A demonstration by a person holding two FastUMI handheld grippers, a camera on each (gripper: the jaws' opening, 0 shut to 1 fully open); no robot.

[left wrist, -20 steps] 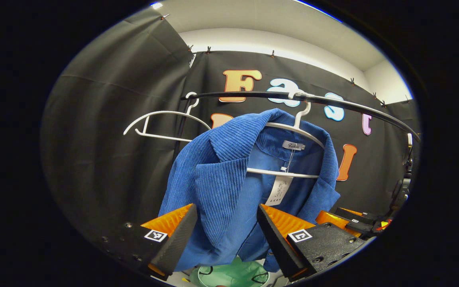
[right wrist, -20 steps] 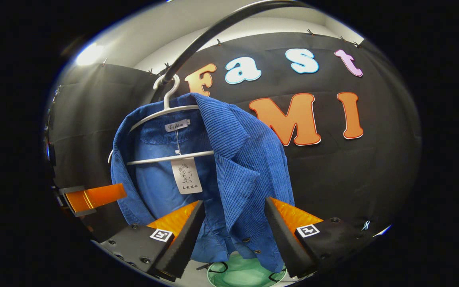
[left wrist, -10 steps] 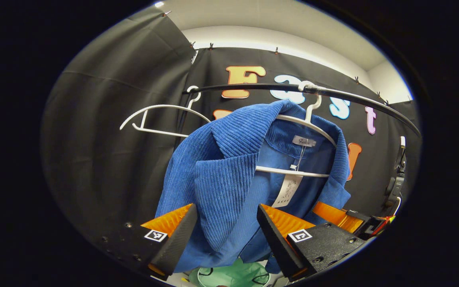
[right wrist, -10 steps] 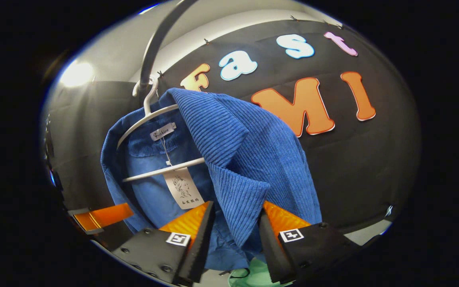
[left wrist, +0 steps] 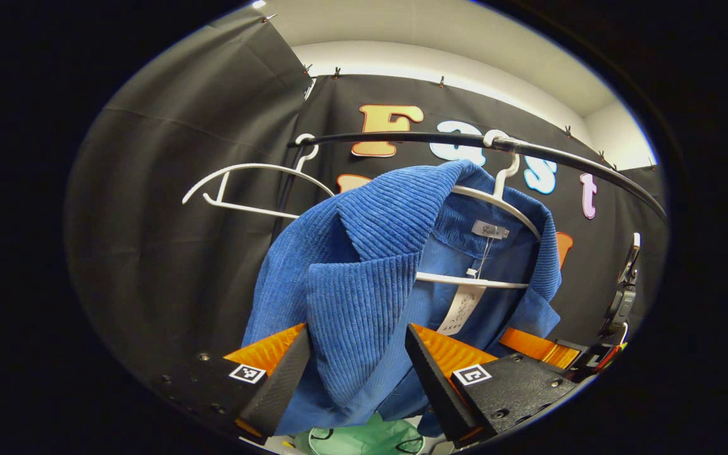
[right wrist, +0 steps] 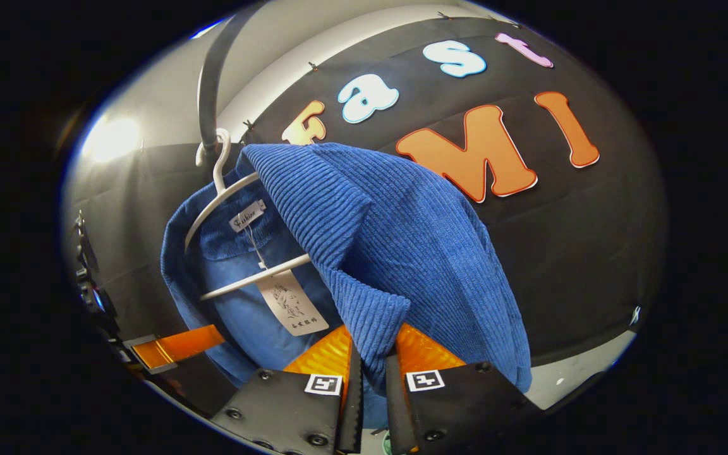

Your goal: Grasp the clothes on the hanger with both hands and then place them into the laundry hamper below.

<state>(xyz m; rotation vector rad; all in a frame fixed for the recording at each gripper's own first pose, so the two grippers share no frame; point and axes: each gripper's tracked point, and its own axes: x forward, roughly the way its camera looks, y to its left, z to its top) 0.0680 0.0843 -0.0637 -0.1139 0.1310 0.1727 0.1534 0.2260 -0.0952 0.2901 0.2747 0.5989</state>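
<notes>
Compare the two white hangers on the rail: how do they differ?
The right hanger carries the blue corduroy jacket; the left hanger hangs bare. The loaded one has a paper tag dangling below its bar; the bare one has none. Both hook over the same black rail and share the same white shape.
</notes>
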